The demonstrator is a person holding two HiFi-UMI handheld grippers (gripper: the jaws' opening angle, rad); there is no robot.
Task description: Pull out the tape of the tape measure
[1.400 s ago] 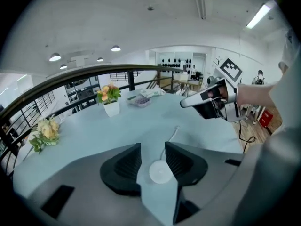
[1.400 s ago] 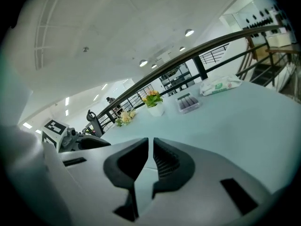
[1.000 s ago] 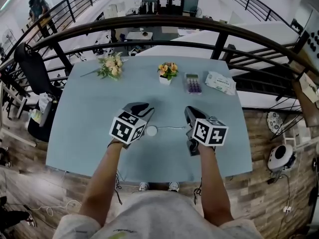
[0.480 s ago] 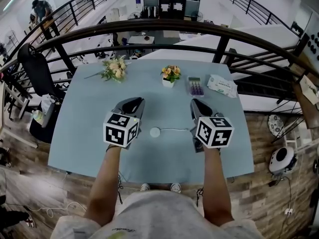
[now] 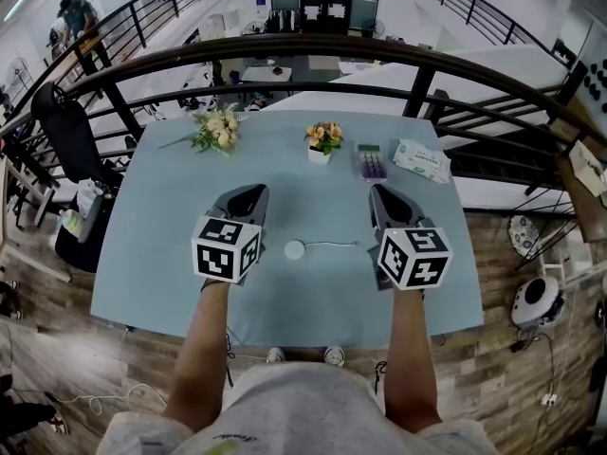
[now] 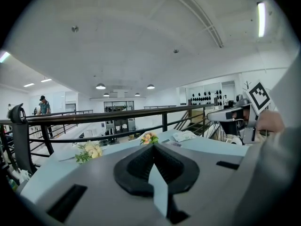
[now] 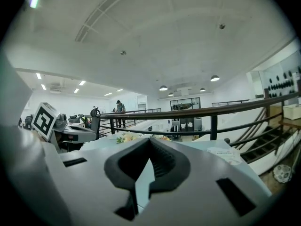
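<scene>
Noted at the centre of the table (image 5: 171,254): tape measure (image 5: 295,249), small white round case, thin tape (image 5: 332,245) already drawn out toward 3 o'clock. At 9 o'clock of the case, left gripper (image 5: 250,193). At 3 o'clock, past the tape's tip, right gripper (image 5: 381,195). Both clear of it. Jaws of each just closed, pressed together on nothing. Judged: pull apparently made, tape let go. For more length: reopen both, steady case, pinch tip.
</scene>
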